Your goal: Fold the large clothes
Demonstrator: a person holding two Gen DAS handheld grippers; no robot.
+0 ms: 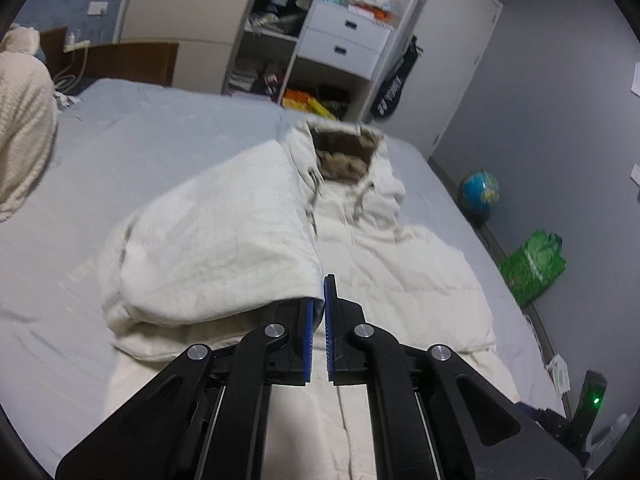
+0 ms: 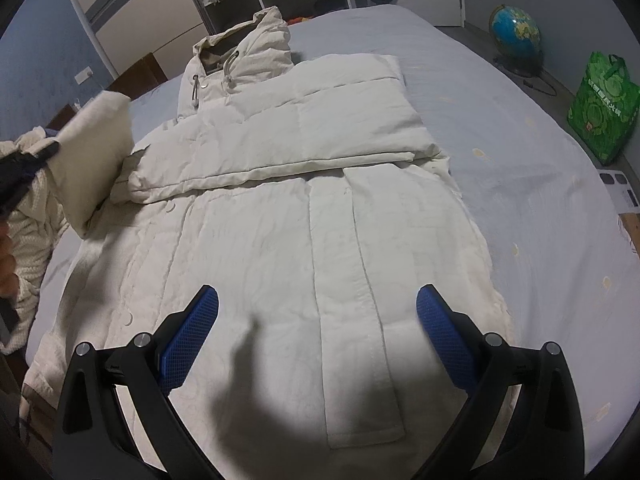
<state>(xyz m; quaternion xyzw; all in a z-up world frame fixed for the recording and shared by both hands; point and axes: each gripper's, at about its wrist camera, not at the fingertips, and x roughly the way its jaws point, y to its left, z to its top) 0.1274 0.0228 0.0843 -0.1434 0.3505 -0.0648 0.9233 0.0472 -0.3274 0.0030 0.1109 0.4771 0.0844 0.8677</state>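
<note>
On bed point(image 2: 500, 128), left tool point(image 1: 319, 308) pinching coat point(image 2: 280, 220) sleeve edge

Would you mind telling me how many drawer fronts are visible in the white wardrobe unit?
2: an upper drawer and a lower drawer, stacked in the open wardrobe behind the bed; others may be hidden.

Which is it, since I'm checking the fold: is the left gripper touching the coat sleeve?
Touching: the left wrist view shows the left gripper shut on the sleeve edge of the coat.
</note>
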